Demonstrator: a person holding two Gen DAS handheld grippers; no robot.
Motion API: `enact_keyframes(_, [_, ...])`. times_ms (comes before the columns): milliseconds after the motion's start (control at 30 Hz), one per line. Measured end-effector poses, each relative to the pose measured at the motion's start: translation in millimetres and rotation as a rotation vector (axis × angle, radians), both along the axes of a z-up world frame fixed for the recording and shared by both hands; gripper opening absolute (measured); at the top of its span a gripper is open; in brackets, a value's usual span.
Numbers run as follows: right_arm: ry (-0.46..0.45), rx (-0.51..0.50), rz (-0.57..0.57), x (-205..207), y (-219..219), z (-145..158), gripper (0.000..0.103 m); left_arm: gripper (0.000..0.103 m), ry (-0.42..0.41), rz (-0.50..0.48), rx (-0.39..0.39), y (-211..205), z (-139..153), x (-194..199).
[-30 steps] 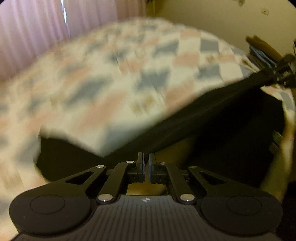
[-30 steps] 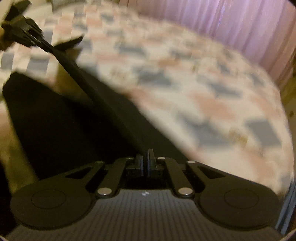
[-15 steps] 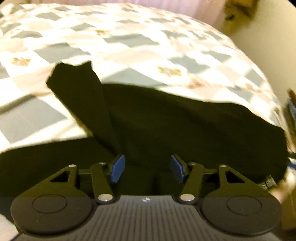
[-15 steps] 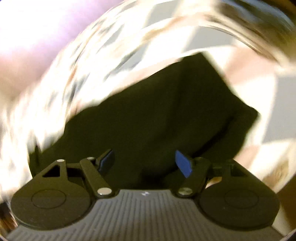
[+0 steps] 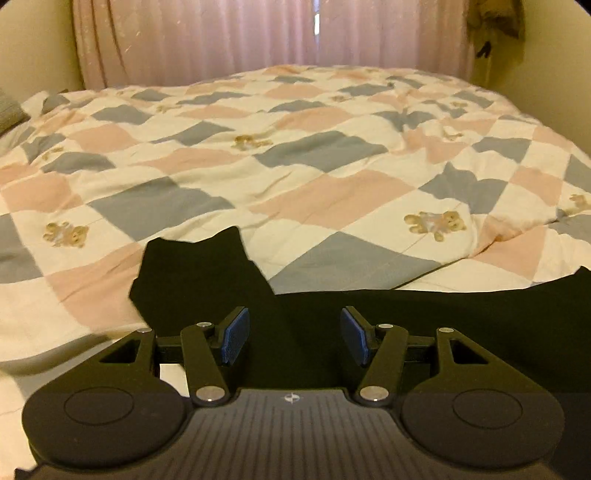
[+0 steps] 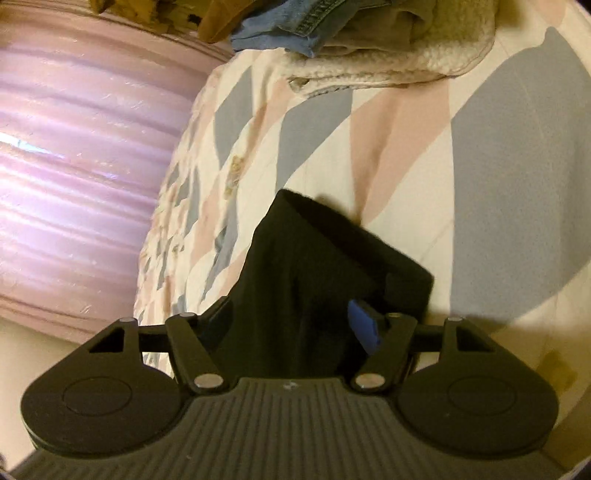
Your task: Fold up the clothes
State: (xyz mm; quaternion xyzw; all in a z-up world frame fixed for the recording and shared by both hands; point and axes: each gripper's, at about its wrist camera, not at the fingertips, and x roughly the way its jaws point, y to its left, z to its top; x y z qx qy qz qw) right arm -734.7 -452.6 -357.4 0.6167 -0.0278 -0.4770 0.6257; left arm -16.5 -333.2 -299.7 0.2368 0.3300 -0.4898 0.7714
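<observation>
Dim, yellowish light (curtain (image 5: 258,37) glowing behind), fisheye-bent edges, soft focus.

Right tongs (image 6: 291,325) closing, black garment (image 6: 314,266) between, unpressed

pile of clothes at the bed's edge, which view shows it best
The right wrist view: the pile of clothes fills its top edge, with denim, a brown piece and a cream fleece on the quilt. The left wrist view shows none of it, only the quilt and black garment.
</observation>
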Motion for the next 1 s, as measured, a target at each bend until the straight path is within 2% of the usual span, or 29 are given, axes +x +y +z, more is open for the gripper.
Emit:
enact_keyframes(133, [0.000, -0.027, 0.011, 0.9, 21.2, -11.7, 0.067, 0.058, -0.002, -0.031, -0.079, 22.3, -3.3, -7.9])
enact_keyframes(233, [0.015, -0.050, 0.018, 10.9, 22.3, -19.9, 0.067, 0.062, 0.031, -0.032, -0.163, 49.1, -3.7, -9.8])
enact_keyframes(333, [0.033, -0.065, 0.027, 22.7, 21.5, -25.2, 0.067, 0.063, 0.082, -0.016, -0.181, 70.2, 1.6, -7.7])
enact_keyframes(400, [0.042, -0.048, 0.027, 27.8, 21.5, -25.9, 0.067, 0.068, 0.108, -0.012, -0.176, 81.1, 9.1, -6.9])
enact_keyframes(433, [0.046, -0.044, 0.028, 30.0, 21.6, -25.5, 0.067, 0.071, 0.075, -0.013, -0.184, 83.6, 15.0, -8.6])
enact_keyframes(467, [0.048, -0.049, 0.032, 31.7, 21.3, -24.0, 0.067, 0.080, 0.052, -0.009, -0.187, 82.9, 18.7, -9.0])
enact_keyframes(533, [0.045, -0.059, 0.033, 35.5, 19.2, -23.1, 0.068, 0.082, 0.036, -0.002, -0.186, 76.0, 22.1, -7.4])
enact_keyframes(633, [0.055, -0.050, 0.059, 43.6, 10.7, -24.7, 0.068, 0.082, 0.033, 0.014, -0.142, 46.6, 14.2, -1.0])
enact_keyframes(700, [0.069, -0.041, 0.076, 48.5, 3.1, -25.0, 0.068, 0.081, -0.006, 0.038, -0.085, 16.4, 1.7, 4.2])
enact_keyframes(867, [0.073, -0.016, 0.106, 54.0, -11.0, -26.2, 0.072, 0.078, -0.019, 0.171, 0.021, -48.2, -27.3, 35.0])
enact_keyframes(1000, [0.093, 0.007, 0.139, 62.7, -22.6, -27.9, 0.079, 0.077, -0.031, 0.253, 0.135, -77.5, -53.6, 52.2])
